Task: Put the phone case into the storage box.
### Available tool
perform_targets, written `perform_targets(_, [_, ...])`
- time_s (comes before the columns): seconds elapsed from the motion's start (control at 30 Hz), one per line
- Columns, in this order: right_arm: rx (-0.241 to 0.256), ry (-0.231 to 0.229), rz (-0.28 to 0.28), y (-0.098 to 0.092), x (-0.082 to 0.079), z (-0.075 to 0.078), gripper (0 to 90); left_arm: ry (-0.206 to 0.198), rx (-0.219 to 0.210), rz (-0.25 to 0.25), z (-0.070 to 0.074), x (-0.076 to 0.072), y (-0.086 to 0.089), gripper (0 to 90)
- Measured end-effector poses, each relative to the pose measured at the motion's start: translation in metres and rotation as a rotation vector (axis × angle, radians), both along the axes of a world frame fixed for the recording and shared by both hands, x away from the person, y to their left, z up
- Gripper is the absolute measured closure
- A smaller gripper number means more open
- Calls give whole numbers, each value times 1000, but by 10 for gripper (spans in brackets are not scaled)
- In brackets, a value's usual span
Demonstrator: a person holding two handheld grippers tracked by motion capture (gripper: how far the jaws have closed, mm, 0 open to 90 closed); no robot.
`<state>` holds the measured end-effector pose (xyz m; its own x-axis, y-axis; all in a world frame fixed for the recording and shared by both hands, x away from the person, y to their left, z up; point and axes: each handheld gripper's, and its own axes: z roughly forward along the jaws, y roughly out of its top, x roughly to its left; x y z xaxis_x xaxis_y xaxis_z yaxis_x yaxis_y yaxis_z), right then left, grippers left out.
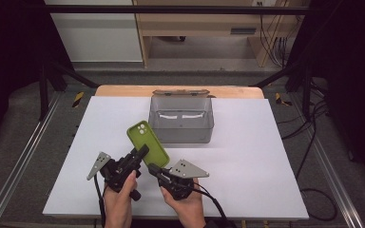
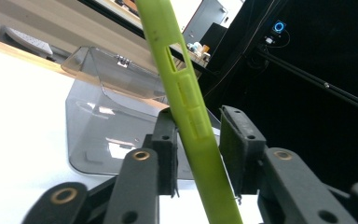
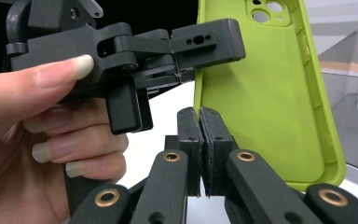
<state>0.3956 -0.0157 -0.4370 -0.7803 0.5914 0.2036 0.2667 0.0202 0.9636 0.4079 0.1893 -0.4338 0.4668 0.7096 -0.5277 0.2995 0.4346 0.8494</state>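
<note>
Bright, even overhead light falls on the white rectangular surface (image 1: 247, 156), with soft shadows; the room edges go dark. Glare streaks the clear grey plastic box (image 1: 181, 124). Close-up views blur slightly.

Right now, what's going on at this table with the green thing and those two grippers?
A person holds a gripper in each hand over a white table. The left gripper has a lime-green phone case standing between its jaws, with a gap on one side, so it isn't firmly clamped. The right gripper has its jaws pressed together at the case's edge, though what they pinch isn't clear. A clear grey plastic box sits open just behind.
</note>
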Motion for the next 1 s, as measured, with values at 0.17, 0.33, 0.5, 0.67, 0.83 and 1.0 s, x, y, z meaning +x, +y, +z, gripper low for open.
perform_targets(0.17, [-12,-5,2,3,-1,-2,878,20,-21,2,-1,-1,3,712])
perform_targets(0.33, [-31,-10,3,6,-1,-5,876,37,-48,3,-2,-4,4,742])
perform_targets(0.5, [-43,-6,32,8,2,-6,860,26,-44,16,1,-7,3,769])
perform_targets(0.67, [-72,-30,34,4,3,-2,740,-8,9,60,4,-6,11,771])
perform_targets(0.83, [-120,-36,-29,-5,12,-1,577,-24,66,110,4,-3,24,772])
perform_targets(1.0, [-199,-43,-85,-18,24,-2,409,-18,106,140,-1,0,33,772])
